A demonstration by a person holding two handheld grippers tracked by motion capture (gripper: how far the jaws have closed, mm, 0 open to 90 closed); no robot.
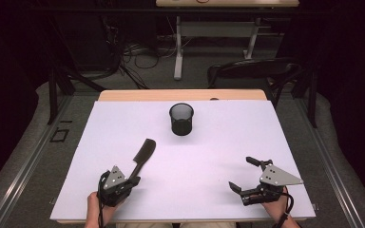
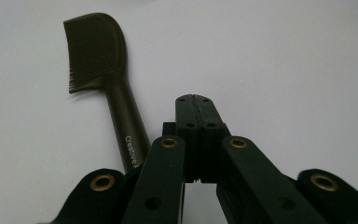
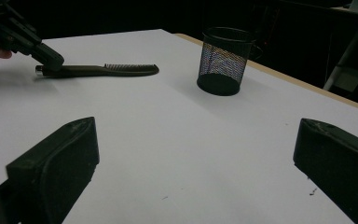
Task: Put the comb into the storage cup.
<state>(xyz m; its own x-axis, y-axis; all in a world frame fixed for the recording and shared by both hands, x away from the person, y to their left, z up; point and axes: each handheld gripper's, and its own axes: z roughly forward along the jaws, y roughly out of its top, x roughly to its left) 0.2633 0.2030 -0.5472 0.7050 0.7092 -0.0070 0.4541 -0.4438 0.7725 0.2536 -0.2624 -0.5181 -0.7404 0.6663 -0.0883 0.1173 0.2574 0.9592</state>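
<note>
White worktop (image 1: pixel 218 156): comb (image 1: pixel 142 154) near left edge, mesh cup (image 1: pixel 181 118) toward far edge. Our left gripper (image 1: pixel 134 181), jaws closed, rests beside its handle, empty; right gripper (image 1: pixel 244 175) idles wide open. Next, we judge: reopen, regrasp.

Handle end of the dark brown plastic comb (image 2: pixel 103 79) hidden beneath the left claw (image 2: pixel 196 109), printed lettering on the handle cut short by the claw's black linkage, right claw (image 3: pixel 191 172) tips cropped by the lower frame edge, wooden bench (image 1: pixel 180 95) mostly covered by white sheet.
</note>
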